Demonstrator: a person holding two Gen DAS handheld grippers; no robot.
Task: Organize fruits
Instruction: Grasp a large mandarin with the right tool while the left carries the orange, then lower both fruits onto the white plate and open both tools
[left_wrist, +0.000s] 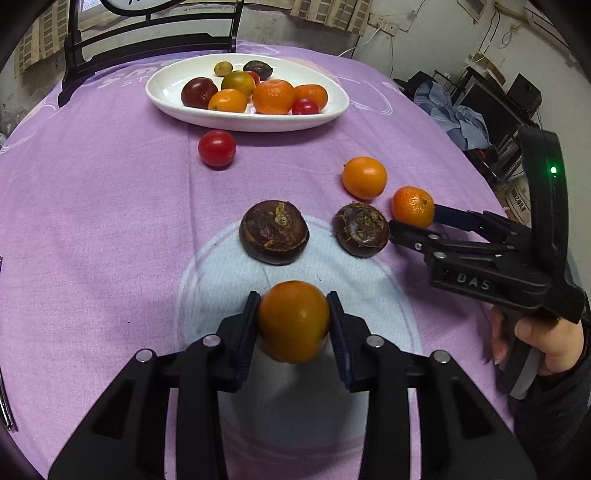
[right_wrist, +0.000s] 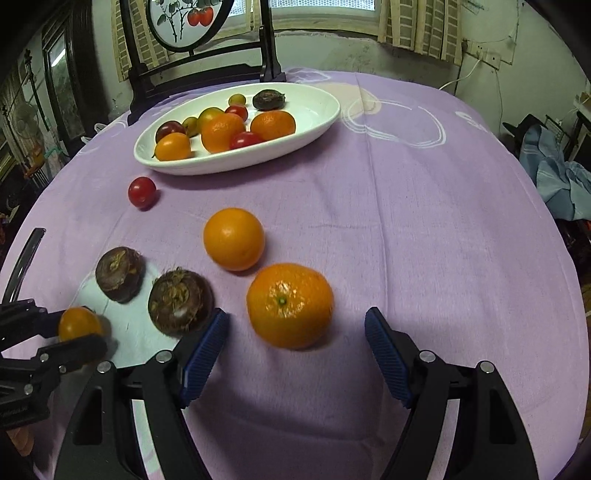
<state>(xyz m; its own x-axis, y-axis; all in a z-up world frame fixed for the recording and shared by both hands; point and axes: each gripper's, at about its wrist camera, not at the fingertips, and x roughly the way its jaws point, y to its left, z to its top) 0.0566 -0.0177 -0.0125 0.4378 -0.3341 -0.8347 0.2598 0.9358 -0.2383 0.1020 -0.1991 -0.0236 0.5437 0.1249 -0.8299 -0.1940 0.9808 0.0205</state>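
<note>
Left wrist view: the left tongs (left_wrist: 292, 321) are clamped on a small orange tomato (left_wrist: 293, 320), one pad on each side of it. The white dish (left_wrist: 162, 96) lies straight ahead, well apart. Two brown water chestnuts (left_wrist: 274, 232) sit in between, and a red cherry tomato (left_wrist: 217, 148) lies ahead of them, just short of the dish rim. I judge a lifted carry would clear all three. Ahead-right, the right tongs (left_wrist: 412, 225) straddle a mandarin (left_wrist: 413, 206).

Right wrist view: the right tongs (right_wrist: 295, 343) stand wide apart, holding nothing. The mandarin (right_wrist: 290, 305) rests on the surface between the tips, slightly ahead, stem end up, roundish with no clear long axis. A smooth orange fruit (right_wrist: 233, 239) sits just ahead-left, and the nearer water chestnut (right_wrist: 180, 302) is just beside the left finger (right_wrist: 202, 356). The surface to the right is open. Closing probably needs a slight advance.
</note>
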